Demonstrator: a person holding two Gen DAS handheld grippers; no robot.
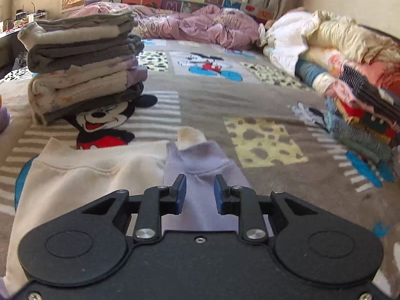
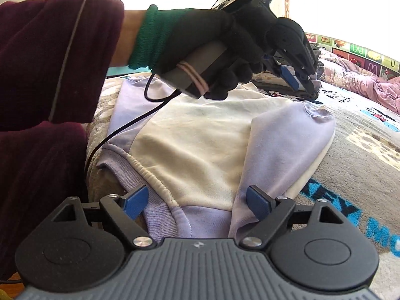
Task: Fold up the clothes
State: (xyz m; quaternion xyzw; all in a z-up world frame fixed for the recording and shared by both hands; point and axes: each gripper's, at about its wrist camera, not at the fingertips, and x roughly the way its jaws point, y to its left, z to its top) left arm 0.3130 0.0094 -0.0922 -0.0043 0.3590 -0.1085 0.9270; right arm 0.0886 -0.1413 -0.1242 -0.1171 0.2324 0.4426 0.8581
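Note:
A cream and lilac sweatshirt (image 2: 200, 135) lies flat on the bed blanket; it also shows in the left wrist view (image 1: 82, 175). Its lilac sleeve (image 1: 200, 160) is folded across the body. My left gripper (image 1: 200, 187) is open just above that sleeve, jaws either side of the fabric. In the right wrist view it (image 2: 300, 80) hovers over the far part of the garment, held by a black-gloved hand. My right gripper (image 2: 197, 200) is wide open and empty over the near lilac hem and collar area (image 2: 175, 217).
A stack of folded clothes (image 1: 82, 67) stands at the left on the cartoon blanket (image 1: 200, 105). A pile of unfolded clothes (image 1: 350, 75) lies along the right. A pink duvet (image 1: 200, 25) is bunched at the far end.

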